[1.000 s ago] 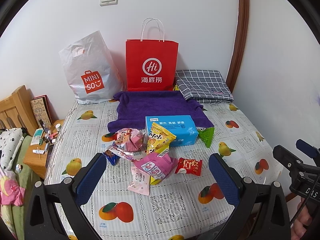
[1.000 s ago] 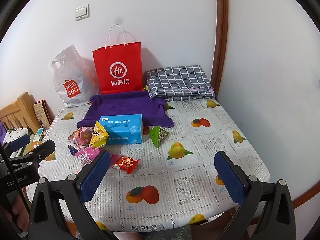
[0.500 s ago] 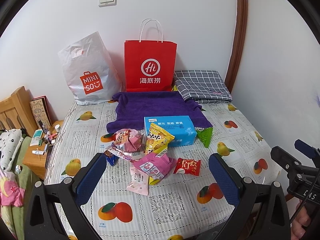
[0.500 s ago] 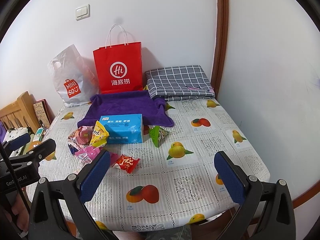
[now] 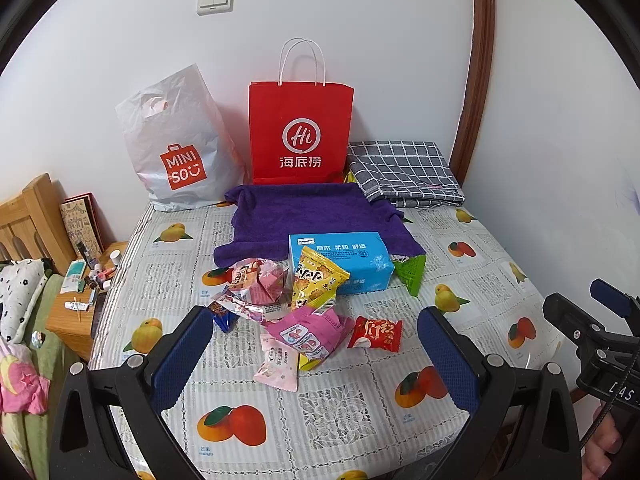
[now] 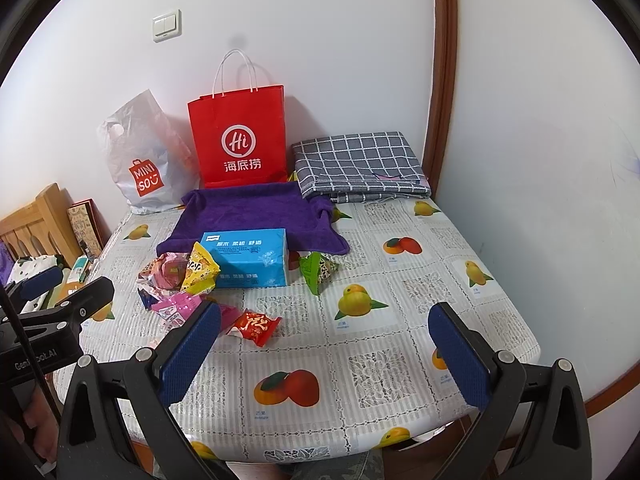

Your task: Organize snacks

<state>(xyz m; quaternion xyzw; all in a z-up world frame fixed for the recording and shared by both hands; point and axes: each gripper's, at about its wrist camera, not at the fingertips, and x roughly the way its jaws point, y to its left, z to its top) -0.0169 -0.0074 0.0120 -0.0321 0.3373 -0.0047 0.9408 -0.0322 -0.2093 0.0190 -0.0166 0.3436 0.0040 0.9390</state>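
Observation:
A pile of snack packets lies on the fruit-print table: a yellow packet (image 5: 316, 278), a pink pouch (image 5: 310, 332), a small red packet (image 5: 375, 333), a pale pink packet (image 5: 278, 366) and a green triangular packet (image 5: 410, 272). The red packet (image 6: 254, 326) and green packet (image 6: 318, 270) also show in the right wrist view. My left gripper (image 5: 316, 354) is open and empty, above the table's near side before the pile. My right gripper (image 6: 326, 350) is open and empty, to the right of the pile.
A blue tissue box (image 5: 340, 260) sits behind the snacks on a purple towel (image 5: 312, 216). A red paper bag (image 5: 300, 132), a white Miniso bag (image 5: 176, 148) and a folded checked cloth (image 5: 404, 170) stand against the wall. A wooden nightstand (image 5: 80, 312) is left.
Both grippers have shifted only slightly; the scene has drifted a little in view. Nothing was picked up or moved.

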